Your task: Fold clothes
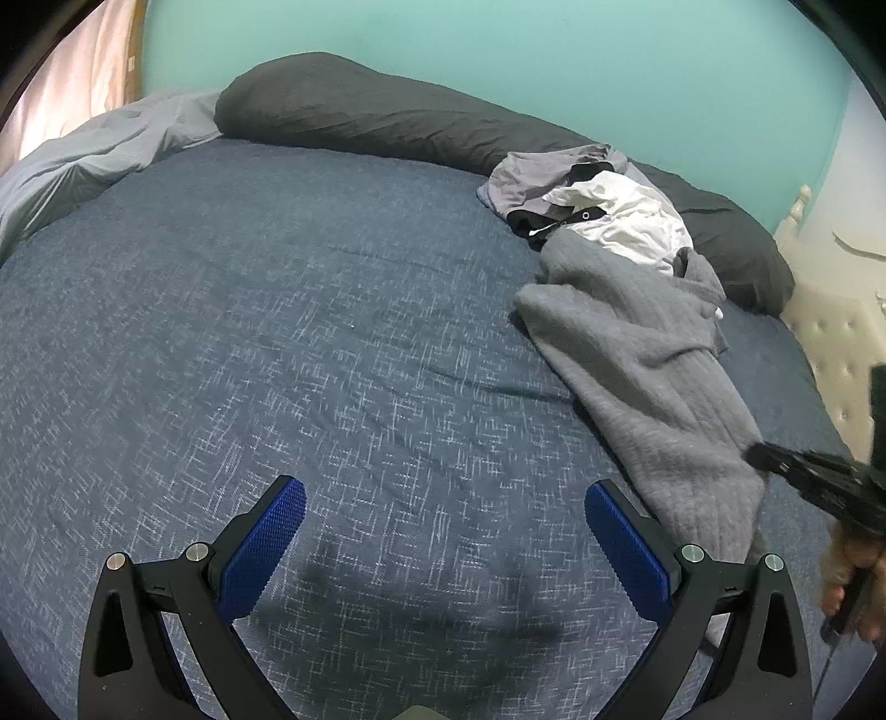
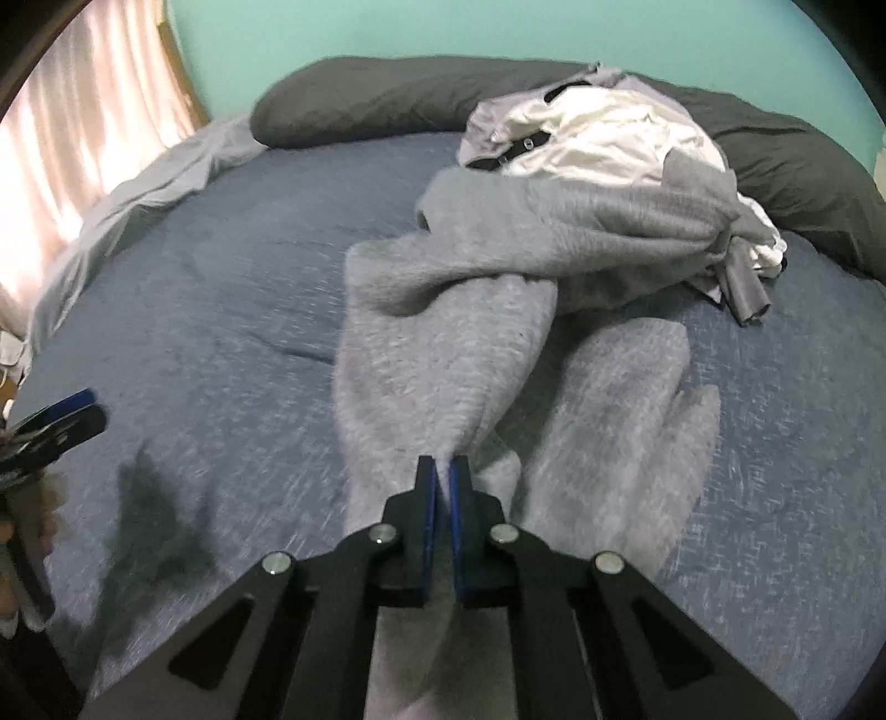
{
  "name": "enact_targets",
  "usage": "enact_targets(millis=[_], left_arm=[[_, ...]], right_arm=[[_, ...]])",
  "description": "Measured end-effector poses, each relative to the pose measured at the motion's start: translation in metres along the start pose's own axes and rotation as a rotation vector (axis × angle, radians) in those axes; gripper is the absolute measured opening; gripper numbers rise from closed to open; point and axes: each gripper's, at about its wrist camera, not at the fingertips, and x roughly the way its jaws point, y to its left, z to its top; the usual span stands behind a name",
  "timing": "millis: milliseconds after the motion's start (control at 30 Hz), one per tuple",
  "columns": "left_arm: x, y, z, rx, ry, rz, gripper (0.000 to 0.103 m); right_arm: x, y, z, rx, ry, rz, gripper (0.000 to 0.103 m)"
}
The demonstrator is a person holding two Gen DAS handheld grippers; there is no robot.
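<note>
Here the right gripper (image 2: 442,471) pinches the fuzzy grey knit sweater (image 2: 443,354) on the blue woven bedspread (image 1: 277,332); the left gripper (image 1: 443,498) hangs wide apart, empty.

The right gripper (image 2: 442,471) is clamped on a fold of the grey knit garment (image 2: 443,354) — both blue pads pressed together with the fabric pinched between them. The garment runs from the pinched fold up across the blue bedspread (image 2: 232,310) toward a pile of clothes (image 2: 598,133) near the far edge of the bed. The pile contains a white item, a pale lilac-grey item and a black strap. Behind the pile lies a long dark grey pillow (image 2: 354,99) against a teal wall (image 2: 387,27). At the left edge the left gripper (image 2: 61,423) is partly visible — its state cannot be read here. A lit curtain (image 2: 72,144) hangs at upper left.
</note>
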Motion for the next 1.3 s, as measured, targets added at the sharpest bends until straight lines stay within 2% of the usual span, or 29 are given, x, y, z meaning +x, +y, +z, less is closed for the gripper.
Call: enact_targets(millis=[200, 333, 567, 733, 867, 967, 1100, 1133, 1200, 1300], left_arm=[[-0.002, 0.000, 0.000, 0.001, -0.003, -0.001, 0.103], [-0.002, -0.003, 0.000, 0.007, -0.005, -0.004, 0.103], [-0.001, -0.006, -0.002, 0.017, -0.001, -0.006, 0.103], [0.002, -0.007, -0.003, 0.022, 0.005, -0.008, 0.103], [0.002, -0.007, -0.003, 0.024, 0.006, -0.009, 0.103], [0.003, -0.006, -0.004, 0.020, 0.008, -0.008, 0.103], [0.004, -0.003, -0.003, 0.013, 0.008, -0.007, 0.103], [0.004, -0.003, -0.003, 0.009, 0.008, -0.007, 0.103], [0.004, -0.002, -0.003, 0.009, 0.008, -0.005, 0.103], [0.004, -0.002, -0.003, 0.010, 0.010, -0.002, 0.103]], right_arm=[[-0.045, 0.007, -0.019, -0.009, -0.027, 0.060, 0.004], [-0.080, 0.003, -0.037, -0.010, -0.040, 0.069, 0.004], [-0.119, -0.040, -0.072, 0.068, -0.023, -0.006, 0.004], [-0.113, -0.074, -0.092, 0.139, 0.023, -0.087, 0.004], [-0.092, -0.099, -0.102, 0.186, 0.071, -0.184, 0.004], [-0.080, -0.113, -0.102, 0.258, 0.118, -0.251, 0.005], [-0.088, -0.119, -0.094, 0.340, 0.110, -0.370, 0.008], [-0.092, -0.117, -0.092, 0.354, 0.092, -0.374, 0.008], [-0.102, -0.108, -0.085, 0.359, 0.029, -0.314, 0.008], [-0.092, -0.081, -0.073, 0.289, 0.026, -0.247, 0.010]])
